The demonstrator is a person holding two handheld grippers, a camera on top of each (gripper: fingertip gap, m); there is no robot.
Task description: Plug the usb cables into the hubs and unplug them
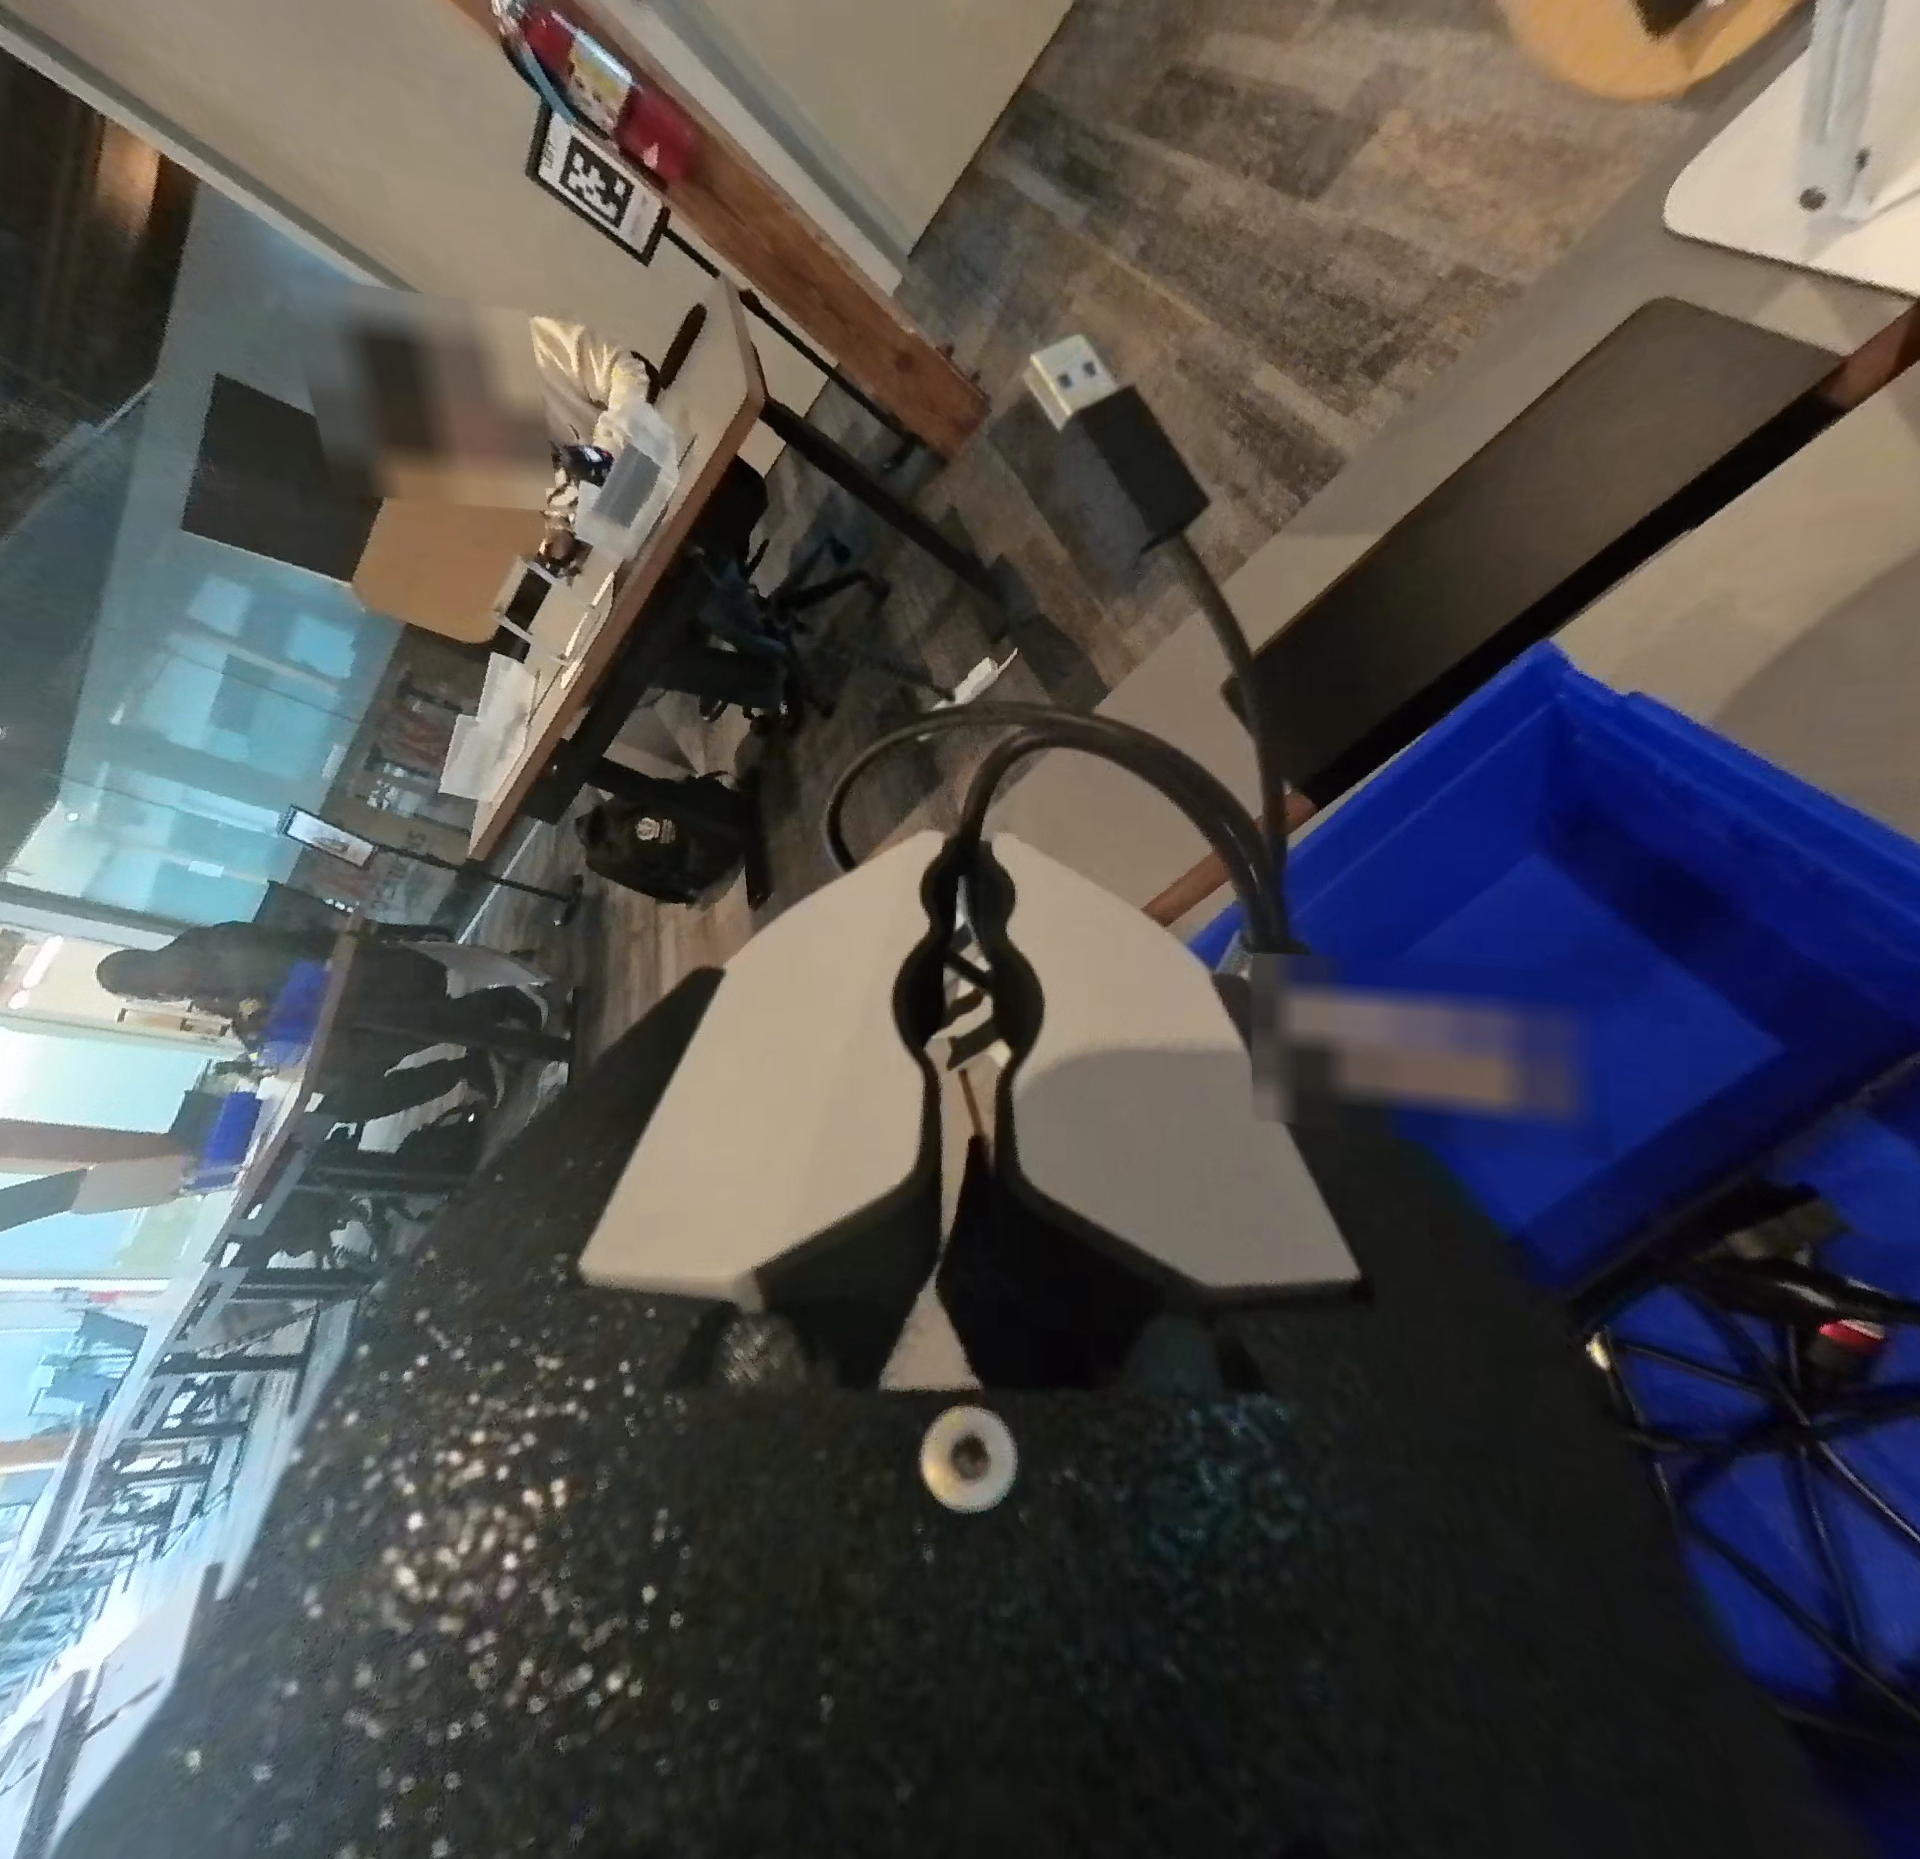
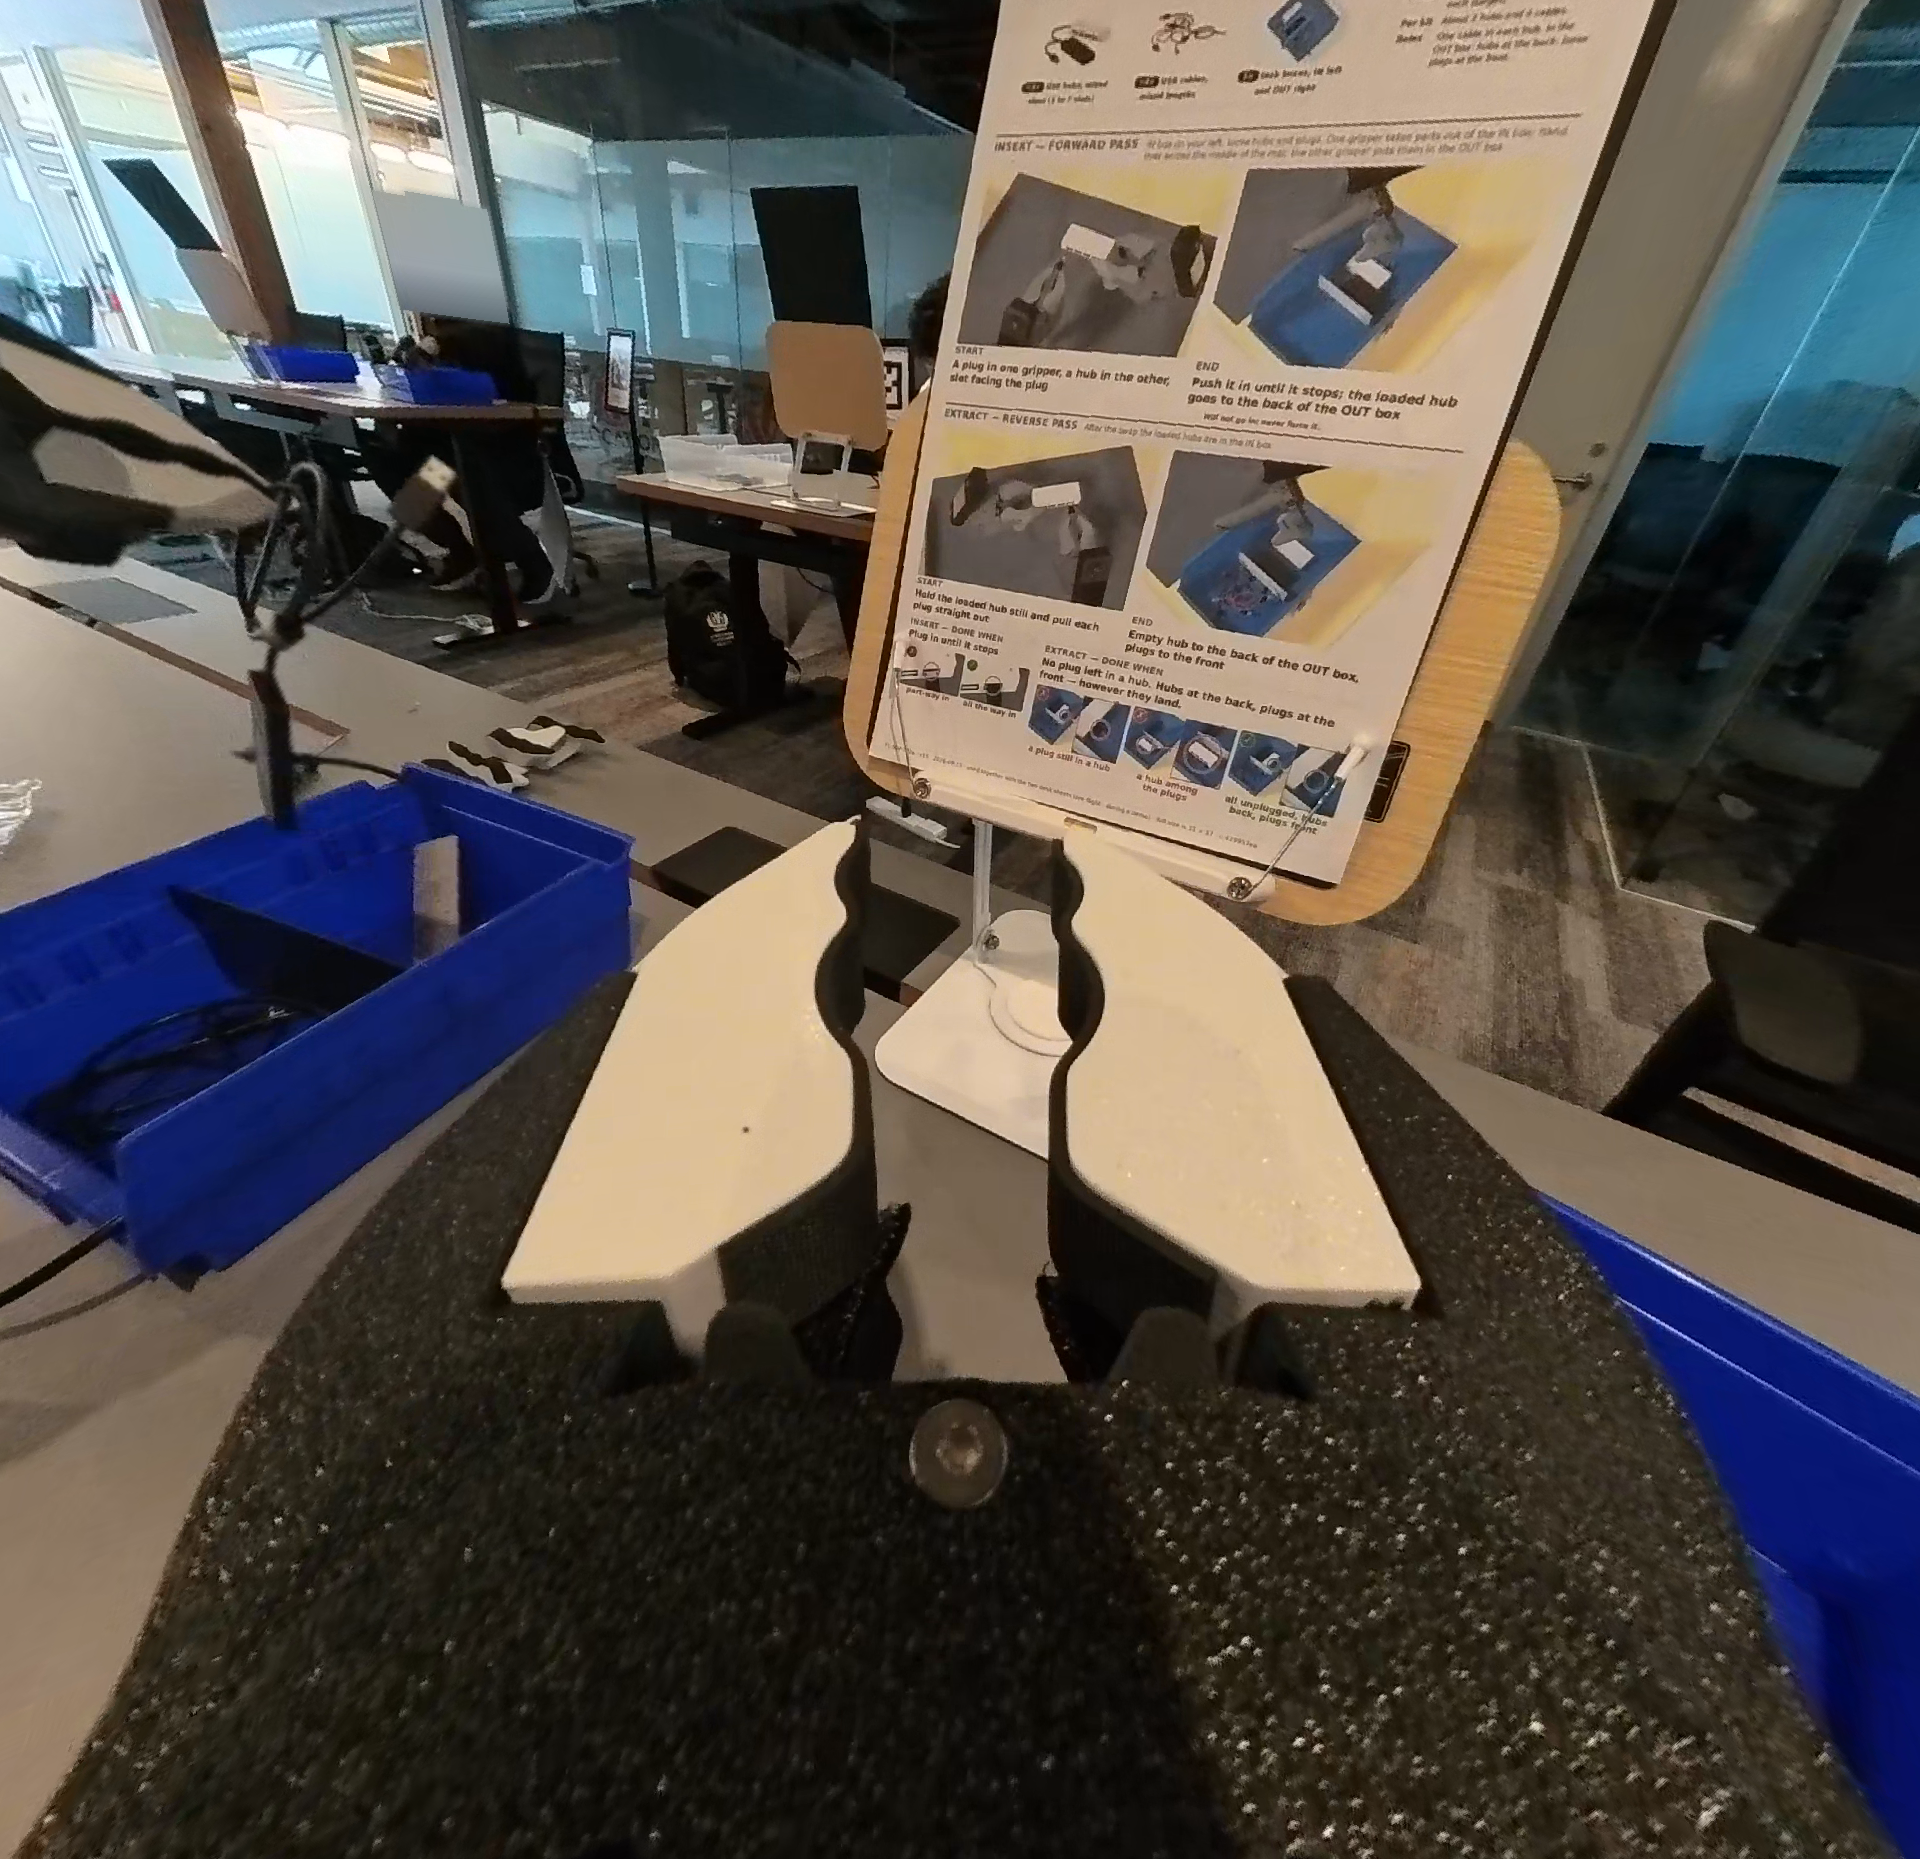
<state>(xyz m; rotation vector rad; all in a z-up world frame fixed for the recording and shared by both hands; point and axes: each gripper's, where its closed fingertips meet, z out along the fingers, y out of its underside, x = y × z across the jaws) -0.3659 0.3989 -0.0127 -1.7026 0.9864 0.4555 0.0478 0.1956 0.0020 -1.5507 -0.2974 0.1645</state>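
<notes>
My left gripper (image 1: pixel 961 859) is shut on a bundle of black USB cable (image 1: pixel 1091 739). A black plug with a silver tip (image 1: pixel 1112 438) sticks out beyond the fingers. The cable runs down to a dark hub (image 1: pixel 1270 978) hanging over the blue box (image 1: pixel 1558 874). In the right wrist view the left gripper (image 2: pixel 223 500) is at the upper left, with the plug (image 2: pixel 431 481) and the slim dark hub (image 2: pixel 272 749) dangling above the blue box (image 2: pixel 364 1061). My right gripper (image 2: pixel 961 843) is open and empty above the grey table (image 2: pixel 956 1165).
The blue box has a black divider (image 2: pixel 281 952), a grey hub (image 2: pixel 436 890) standing behind it and loose cables (image 2: pixel 156 1051) in front. An instruction sheet on a white stand (image 2: pixel 977 1061) faces my right gripper. A second blue box (image 2: pixel 1766 1446) is at the right.
</notes>
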